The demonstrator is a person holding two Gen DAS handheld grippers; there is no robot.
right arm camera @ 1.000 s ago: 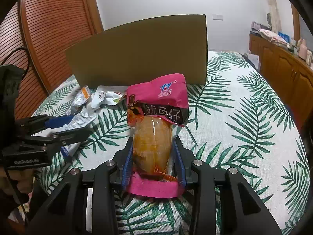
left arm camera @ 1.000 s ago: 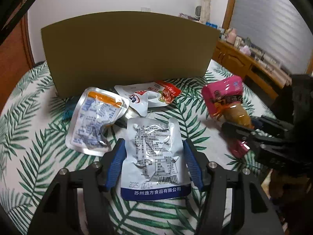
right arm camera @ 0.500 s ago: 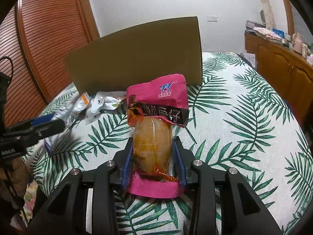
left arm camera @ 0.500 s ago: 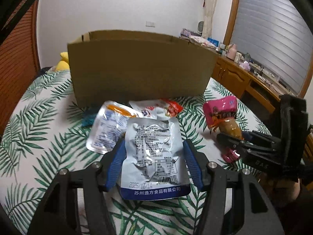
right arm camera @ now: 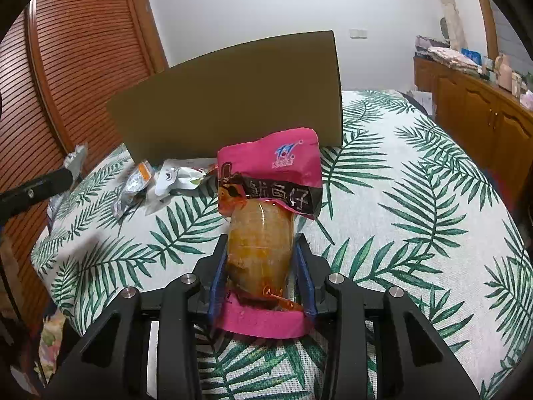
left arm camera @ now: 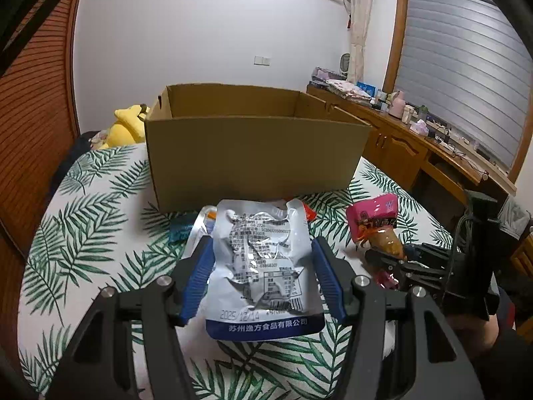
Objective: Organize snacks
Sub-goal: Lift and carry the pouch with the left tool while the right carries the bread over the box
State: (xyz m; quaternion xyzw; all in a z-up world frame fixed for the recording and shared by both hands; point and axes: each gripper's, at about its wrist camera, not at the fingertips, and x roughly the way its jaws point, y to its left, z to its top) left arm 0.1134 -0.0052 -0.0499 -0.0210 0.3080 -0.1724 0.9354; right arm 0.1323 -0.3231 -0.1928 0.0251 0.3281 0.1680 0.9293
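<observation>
1. The silver foil pouch (left arm camera: 263, 266) is showing a stamped date, "2025/12/14", just above its blue bottom band.
2. That blue band is carrying white Chinese print, "苏州逸方食品有限公司".
3. The pouch's middle is bearing fine print, a small table and a barcode, all too small to read.
4. The pink snack packet (right arm camera: 269, 180) is displaying large white characters on its black band; "鱼仔" is reading clearly, the first character less so.
5. Its pink top is showing a small blue-and-white logo, with the wording under it too small to read.
</observation>
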